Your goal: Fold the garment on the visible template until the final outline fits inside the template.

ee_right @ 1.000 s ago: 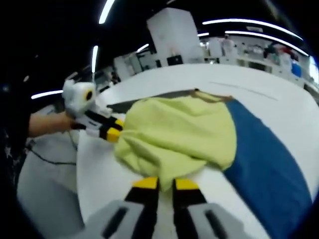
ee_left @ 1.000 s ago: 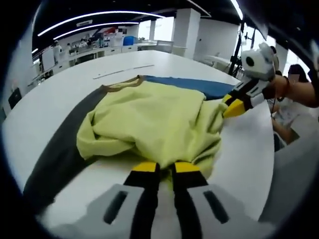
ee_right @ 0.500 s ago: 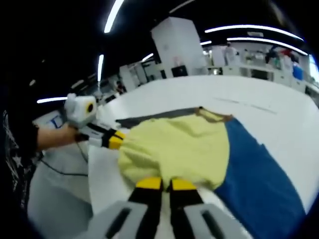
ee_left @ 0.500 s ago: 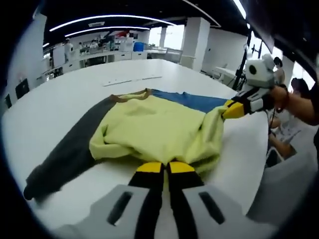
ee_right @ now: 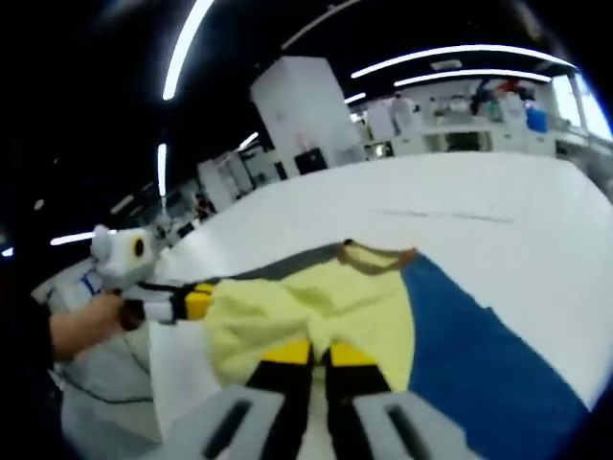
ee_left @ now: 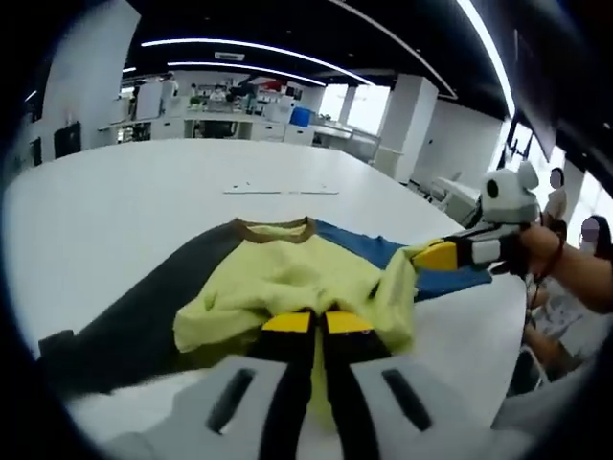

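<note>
left claw [ee_left: 318, 322] pinching near hem of garment [ee_left: 287, 283] | right claw [ee_right: 319, 354] pinching the hem too | garment bunched mid-counter [ee_left: 115, 196], collar far | risk: uneven lift skews fold, cloth slips | room: near counter edge close, far side open

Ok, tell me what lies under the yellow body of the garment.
Under the yellow body the white table shows around its edges, with the grey sleeve and blue sleeve spreading out from beneath. Whatever lies directly below the bunched fabric is covered.
</note>
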### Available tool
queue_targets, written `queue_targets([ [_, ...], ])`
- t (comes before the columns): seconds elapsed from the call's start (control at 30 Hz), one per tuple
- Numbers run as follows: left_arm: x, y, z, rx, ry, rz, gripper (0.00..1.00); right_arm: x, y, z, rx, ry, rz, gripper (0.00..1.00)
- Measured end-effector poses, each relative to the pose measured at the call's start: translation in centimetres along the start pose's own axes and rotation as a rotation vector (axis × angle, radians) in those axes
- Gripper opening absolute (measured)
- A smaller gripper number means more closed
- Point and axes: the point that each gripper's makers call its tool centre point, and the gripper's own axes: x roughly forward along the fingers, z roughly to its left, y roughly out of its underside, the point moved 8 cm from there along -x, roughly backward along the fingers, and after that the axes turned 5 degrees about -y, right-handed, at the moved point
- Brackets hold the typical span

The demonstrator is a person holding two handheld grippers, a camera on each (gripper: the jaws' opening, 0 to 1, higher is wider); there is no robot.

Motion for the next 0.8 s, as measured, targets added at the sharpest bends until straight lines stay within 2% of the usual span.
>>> queue_targets([
  [0.17, 1.7, -0.3, 0.6, 0.005, -0.019, 0.008, 0.00, 1.7, 0.0, -1.8, 0.039, 0.047, 0.013, 0.00],
  [0.47, 4.5, -0.1, 1.4, 0.049, -0.067, 0.045, 0.00, 3.2, 0.7, -4.0, 0.069, 0.137, 0.076, 0.00],
  [0.63, 5.4, -0.3, 1.2, 0.100, -0.085, 0.064, 0.00, 3.9, 1.3, -4.5, 0.060, 0.158, 0.117, 0.00],
  [0.8, 6.0, -0.5, 1.5, 0.131, -0.085, 0.073, 0.00, 3.9, 1.4, -4.2, 0.062, 0.161, 0.119, 0.01],
])
